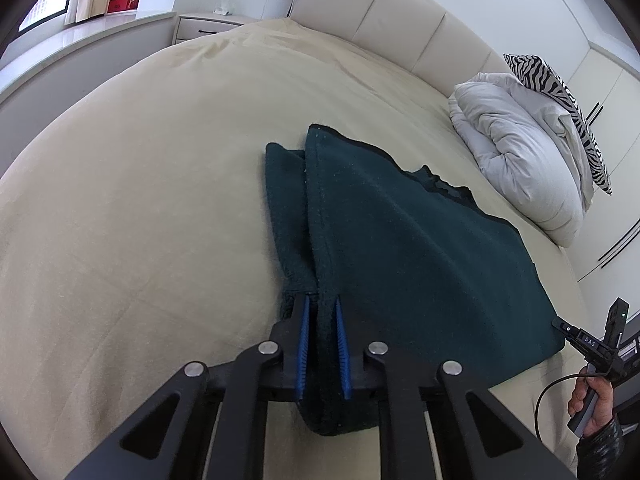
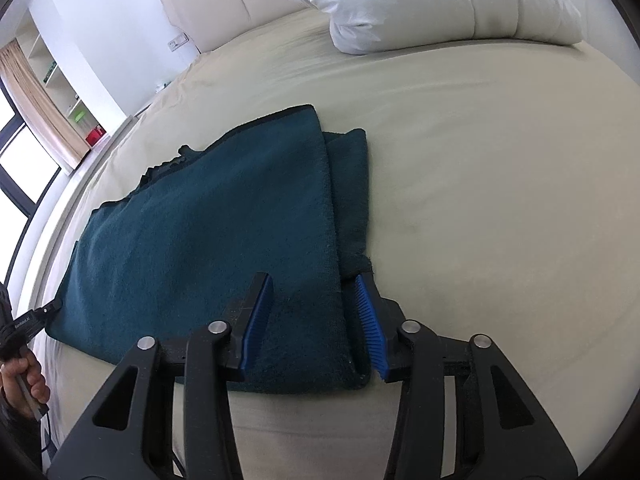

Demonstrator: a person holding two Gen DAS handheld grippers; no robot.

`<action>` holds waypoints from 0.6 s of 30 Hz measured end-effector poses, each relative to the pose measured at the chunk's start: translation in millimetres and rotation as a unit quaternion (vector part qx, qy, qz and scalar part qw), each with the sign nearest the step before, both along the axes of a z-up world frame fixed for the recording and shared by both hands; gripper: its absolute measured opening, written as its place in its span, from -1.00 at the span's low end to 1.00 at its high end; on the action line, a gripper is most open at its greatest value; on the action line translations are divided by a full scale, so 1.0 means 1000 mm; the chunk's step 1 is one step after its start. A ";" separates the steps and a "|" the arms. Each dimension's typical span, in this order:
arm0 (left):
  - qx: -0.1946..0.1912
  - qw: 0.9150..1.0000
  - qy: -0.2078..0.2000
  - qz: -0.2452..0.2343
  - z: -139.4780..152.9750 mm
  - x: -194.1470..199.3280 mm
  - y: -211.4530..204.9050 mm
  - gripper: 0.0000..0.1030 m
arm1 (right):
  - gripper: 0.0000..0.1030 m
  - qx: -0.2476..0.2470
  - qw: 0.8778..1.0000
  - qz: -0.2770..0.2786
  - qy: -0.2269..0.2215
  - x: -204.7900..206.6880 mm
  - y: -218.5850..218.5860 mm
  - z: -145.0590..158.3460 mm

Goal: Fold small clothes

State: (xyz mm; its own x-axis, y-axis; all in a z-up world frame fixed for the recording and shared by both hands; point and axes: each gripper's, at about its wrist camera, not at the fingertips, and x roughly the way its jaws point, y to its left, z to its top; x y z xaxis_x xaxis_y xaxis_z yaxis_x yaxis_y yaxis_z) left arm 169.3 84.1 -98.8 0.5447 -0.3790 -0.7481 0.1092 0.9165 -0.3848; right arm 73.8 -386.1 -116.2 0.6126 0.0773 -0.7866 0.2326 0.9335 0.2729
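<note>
A dark teal fleece garment (image 1: pixel 400 240) (image 2: pixel 200 240) lies folded flat on the beige bed sheet (image 1: pixel 140 200) (image 2: pixel 500 180), with a narrower layer showing along one side. My left gripper (image 1: pixel 322 300) is shut on the garment's near edge, and the fabric is bunched between its blue pads (image 1: pixel 304 344). My right gripper (image 2: pixel 313 278) straddles the opposite near corner. Its blue pads (image 2: pixel 258 320) stand apart with the cloth lying flat between them. Each gripper shows small at the other view's edge, held by a hand (image 1: pixel 592 396) (image 2: pixel 24 376).
A crumpled white duvet (image 1: pixel 520 160) (image 2: pixel 440 0) and a zebra-striped pillow (image 1: pixel 560 92) lie at the head of the bed by the cream padded headboard (image 1: pixel 380 12). A white nightstand (image 1: pixel 208 26), shelves and a window (image 2: pixel 16 152) lie beyond the bed.
</note>
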 end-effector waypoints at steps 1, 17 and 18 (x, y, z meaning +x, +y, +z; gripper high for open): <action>0.000 1.000 -0.001 0.000 0.000 0.000 0.000 -0.73 | -0.63 -0.009 1.000 -0.001 0.000 0.000 0.001 0.001; 0.013 1.000 -0.020 -0.012 0.006 -0.013 0.002 -0.88 | -0.91 -0.004 1.000 -0.015 -0.007 -0.022 0.000 0.011; 0.012 1.000 -0.018 -0.012 0.004 -0.016 0.003 -0.88 | -0.91 0.001 1.000 -0.018 -0.007 -0.025 -0.002 0.009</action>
